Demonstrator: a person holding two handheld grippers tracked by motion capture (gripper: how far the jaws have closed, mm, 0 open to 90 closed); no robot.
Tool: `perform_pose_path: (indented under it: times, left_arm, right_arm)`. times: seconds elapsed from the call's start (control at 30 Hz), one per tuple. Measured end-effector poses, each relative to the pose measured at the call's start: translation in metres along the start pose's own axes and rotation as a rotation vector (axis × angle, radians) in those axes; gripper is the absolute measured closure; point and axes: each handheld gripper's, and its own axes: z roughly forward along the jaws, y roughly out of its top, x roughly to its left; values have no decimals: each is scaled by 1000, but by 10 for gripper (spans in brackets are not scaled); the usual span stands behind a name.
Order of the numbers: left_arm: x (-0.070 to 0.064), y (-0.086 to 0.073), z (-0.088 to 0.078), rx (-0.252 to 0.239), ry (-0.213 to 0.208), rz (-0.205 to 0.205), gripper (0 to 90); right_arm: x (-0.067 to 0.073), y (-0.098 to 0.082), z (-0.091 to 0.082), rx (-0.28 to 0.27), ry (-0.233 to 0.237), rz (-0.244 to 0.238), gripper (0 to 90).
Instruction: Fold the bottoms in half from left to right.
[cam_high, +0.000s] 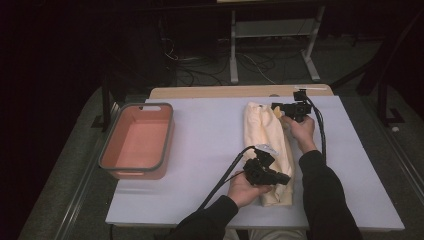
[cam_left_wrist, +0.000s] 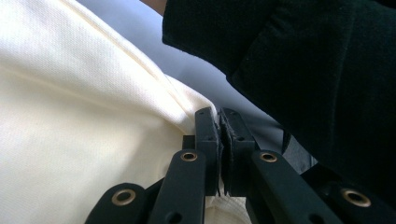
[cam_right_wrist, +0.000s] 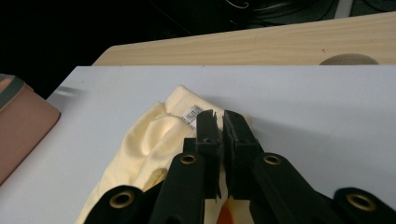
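Observation:
A cream garment (cam_high: 267, 135) lies folded into a long strip on the white table (cam_high: 210, 135), running from far to near. My left gripper (cam_high: 285, 178) is at its near end, jaws pressed together on the cloth's edge (cam_left_wrist: 70, 116); the left gripper view (cam_left_wrist: 219, 114) shows fabric under the jaws. My right gripper (cam_high: 276, 107) is at the far end, jaws together on the cloth (cam_right_wrist: 144, 140) beside a small printed label (cam_right_wrist: 192, 113), as the right gripper view (cam_right_wrist: 218, 115) shows.
A pink bin with a grey rim (cam_high: 107, 150) stands on the table's left side, seen also at the left edge as the bin (cam_right_wrist: 23, 126). A wooden board (cam_right_wrist: 261, 44) borders the far edge. A dark sleeve (cam_left_wrist: 303, 60) hangs close over the left gripper.

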Motion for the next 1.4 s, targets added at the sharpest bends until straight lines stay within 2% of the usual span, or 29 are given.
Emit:
perform_pose_path:
  times: [0.4, 0.77, 0.9, 0.97, 1.1, 1.2, 1.4]
  left_arm:
    - [3, -1, 10, 18, -2, -6, 861]
    - [4, 0, 13, 34, -21, -7, 849]
    - [5, 1, 11, 4, -66, -21, 769]
    - [4, 2, 10, -22, -78, -13, 722]
    - [2, 3, 6, -52, -68, 8, 611]
    - [2, 4, 3, -59, -65, 11, 585]
    - [3, 5, -3, -74, -69, 18, 496]
  right_arm:
    - [-11, -9, -2, -16, 10, 38, 843]
    - [-13, -11, -5, -17, 14, 39, 832]
    - [-11, -9, -9, -9, 10, 20, 808]
    - [-9, -7, -12, -8, 0, 9, 782]
    - [-4, -3, -20, -19, -22, -17, 719]
    - [-1, -2, -26, -23, -33, -39, 636]
    - [4, -2, -32, -28, -41, -57, 562]
